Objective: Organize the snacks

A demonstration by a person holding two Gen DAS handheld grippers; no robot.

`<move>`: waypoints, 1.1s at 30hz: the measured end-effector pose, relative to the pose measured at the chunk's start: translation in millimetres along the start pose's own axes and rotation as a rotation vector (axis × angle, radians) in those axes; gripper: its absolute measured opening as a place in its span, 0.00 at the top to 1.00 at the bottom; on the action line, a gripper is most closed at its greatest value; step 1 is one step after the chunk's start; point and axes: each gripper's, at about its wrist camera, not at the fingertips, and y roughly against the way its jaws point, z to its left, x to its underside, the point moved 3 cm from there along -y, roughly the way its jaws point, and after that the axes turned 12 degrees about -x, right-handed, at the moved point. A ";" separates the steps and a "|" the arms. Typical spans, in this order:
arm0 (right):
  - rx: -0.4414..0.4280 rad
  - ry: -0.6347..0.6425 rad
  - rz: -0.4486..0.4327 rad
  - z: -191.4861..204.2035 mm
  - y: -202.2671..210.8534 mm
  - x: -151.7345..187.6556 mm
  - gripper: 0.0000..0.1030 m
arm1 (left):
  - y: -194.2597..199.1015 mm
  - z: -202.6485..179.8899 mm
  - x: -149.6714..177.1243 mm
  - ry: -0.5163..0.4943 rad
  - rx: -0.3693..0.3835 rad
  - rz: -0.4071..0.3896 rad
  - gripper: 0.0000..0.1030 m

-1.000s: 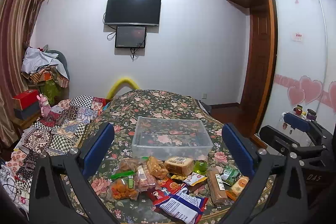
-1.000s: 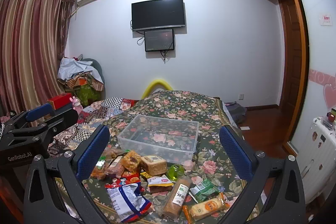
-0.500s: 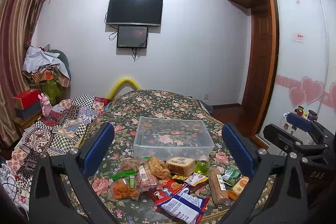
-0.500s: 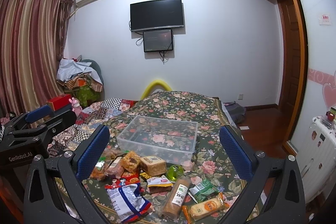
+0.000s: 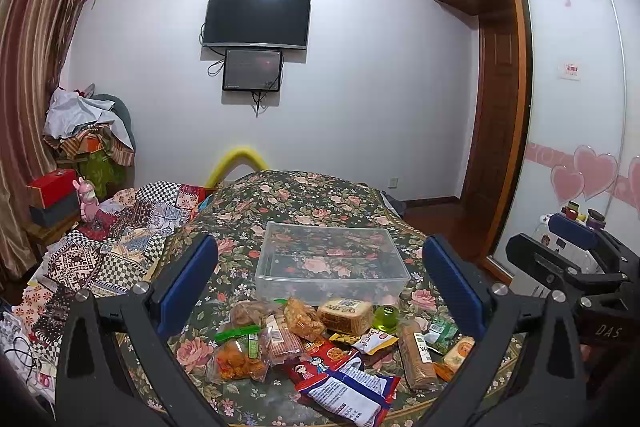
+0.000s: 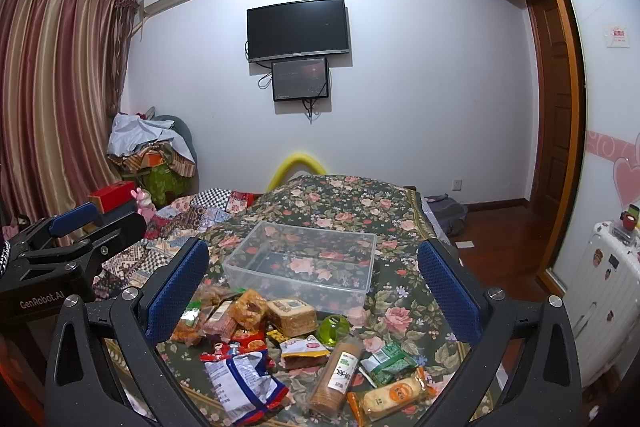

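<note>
A: Left gripper (image 5: pixel 320 279) — spread wide, nothing between the ribbed blue pads (image 5: pixel 188 283); black frame, silver bolts. Held above the table, clear of everything.

B: Right gripper (image 6: pixel 312 283) likewise agape, unloaded; pads (image 6: pixel 178 287) dimpled, blue.

A: Clear plastic bin (image 5: pixel 332 259): rectangular, thin-walled, translucent, floral cloth (image 5: pixel 304 195) showing through the base. At 12 o'clock from the snack pile, just beyond it.

B: Snack pile at 6 o'clock, loose on the cloth. Crinkled foil bag, white, blue and red (image 6: pixel 242 383), nearest at 7 o'clock. Cylindrical biscuit sleeve (image 6: pixel 338 375), tan, lying flat at 5 o'clock. Flat yellow cake in orange-edged wrap (image 6: pixel 394 395) beside it, farther toward 4.

A: Square brown cake, clear-wrapped (image 5: pixel 344 315), touching or nearly touching the bin's near wall; cannot tell which. Glossy green jelly cup (image 5: pixel 386 317), domed, directly at its 3 o'clock.

B: Small green sachet (image 6: pixel 390 355) between sleeve and right pad.
</note>
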 end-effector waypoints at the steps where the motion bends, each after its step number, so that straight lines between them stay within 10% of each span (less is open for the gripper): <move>1: -0.001 0.000 -0.001 -0.1 0.1 -0.1 0.00 | 0.0 -0.1 -0.1 0.000 0.000 0.000 0.00; 33: 0.006 -0.015 0.000 -1.5 -0.7 -2.1 0.00 | -2.5 -1.6 0.3 -0.007 -0.014 -0.003 0.00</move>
